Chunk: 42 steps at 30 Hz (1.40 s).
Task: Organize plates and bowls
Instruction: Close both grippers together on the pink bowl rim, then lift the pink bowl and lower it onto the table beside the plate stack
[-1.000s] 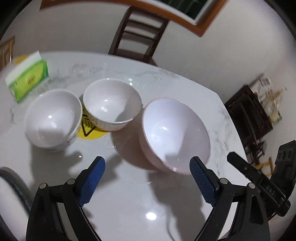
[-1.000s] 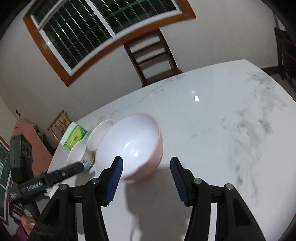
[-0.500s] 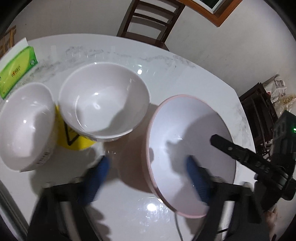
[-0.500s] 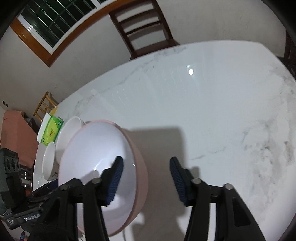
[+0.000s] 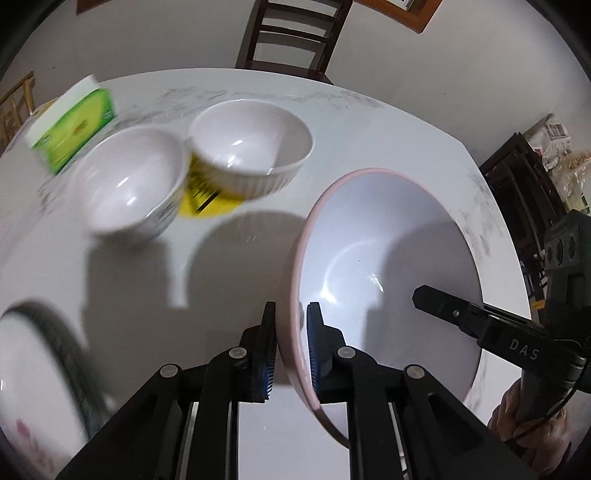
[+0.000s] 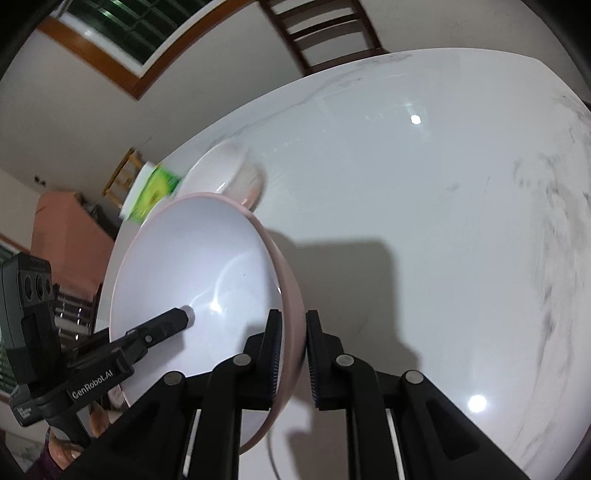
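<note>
A large pink bowl (image 5: 388,258) (image 6: 192,266) with a white inside sits tilted between both grippers. My left gripper (image 5: 290,332) has its jaws closing on the bowl's near left rim, one blue pad inside and one outside. My right gripper (image 6: 293,332) is closing the same way on the opposite rim. Each view shows a black finger (image 5: 443,306) (image 6: 155,328) of the other gripper reaching into the bowl. A ribbed white bowl (image 5: 251,147) (image 6: 225,173) and a second white bowl (image 5: 129,184) stand side by side further back.
The white marble table (image 5: 369,122) (image 6: 406,184) carries a green tissue box (image 5: 74,129) (image 6: 151,192) at the far left and a yellow disc (image 5: 207,206) under the ribbed bowl. A dark-rimmed plate (image 5: 22,387) lies near left. A wooden chair (image 5: 291,33) (image 6: 325,29) stands behind.
Both grippers moved in from in front of the pink bowl and went from wide open to shut over its rim. The bowl now fills more of both views and is tipped.
</note>
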{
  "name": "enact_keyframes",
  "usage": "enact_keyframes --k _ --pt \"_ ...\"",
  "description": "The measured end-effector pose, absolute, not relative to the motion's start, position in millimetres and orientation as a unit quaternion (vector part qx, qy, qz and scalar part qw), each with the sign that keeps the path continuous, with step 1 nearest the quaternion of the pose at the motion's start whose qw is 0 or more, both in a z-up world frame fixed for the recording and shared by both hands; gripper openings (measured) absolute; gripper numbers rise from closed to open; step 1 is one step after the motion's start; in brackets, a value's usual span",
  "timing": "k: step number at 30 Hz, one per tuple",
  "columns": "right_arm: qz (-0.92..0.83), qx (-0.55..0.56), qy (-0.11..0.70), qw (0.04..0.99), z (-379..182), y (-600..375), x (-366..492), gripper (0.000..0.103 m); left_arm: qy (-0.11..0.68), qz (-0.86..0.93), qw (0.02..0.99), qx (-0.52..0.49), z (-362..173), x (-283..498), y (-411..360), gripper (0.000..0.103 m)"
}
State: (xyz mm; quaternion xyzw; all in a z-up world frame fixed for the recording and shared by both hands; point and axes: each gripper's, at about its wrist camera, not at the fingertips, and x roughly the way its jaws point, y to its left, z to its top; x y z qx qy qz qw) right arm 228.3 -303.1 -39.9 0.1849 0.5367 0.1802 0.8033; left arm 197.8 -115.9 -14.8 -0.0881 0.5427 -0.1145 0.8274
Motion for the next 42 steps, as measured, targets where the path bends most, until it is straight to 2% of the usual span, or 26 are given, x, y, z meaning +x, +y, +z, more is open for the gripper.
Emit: enact_keyframes --k 12,35,38,40,41,42 --pt "0.215 0.19 0.53 0.798 -37 -245 149 0.019 0.548 -0.099 0.826 -0.088 -20 114 -64 0.015" --pt "0.206 0.192 0.55 0.787 -59 -231 135 0.021 0.556 -0.088 0.821 -0.094 -48 98 -51 0.021" --pt "0.209 0.192 0.543 0.79 -55 -231 135 0.023 0.547 -0.087 0.828 -0.088 -45 96 -51 0.03" --pt "0.203 0.188 0.534 0.799 -48 -233 133 0.025 0.538 -0.079 0.836 -0.077 -42 93 -50 0.045" --pt "0.199 0.186 0.529 0.804 -43 -234 132 0.027 0.532 -0.073 0.84 -0.07 -39 91 -48 0.059" --pt "0.197 0.184 0.524 0.808 -39 -235 131 0.032 0.524 -0.071 0.846 -0.068 -36 88 -47 0.066"
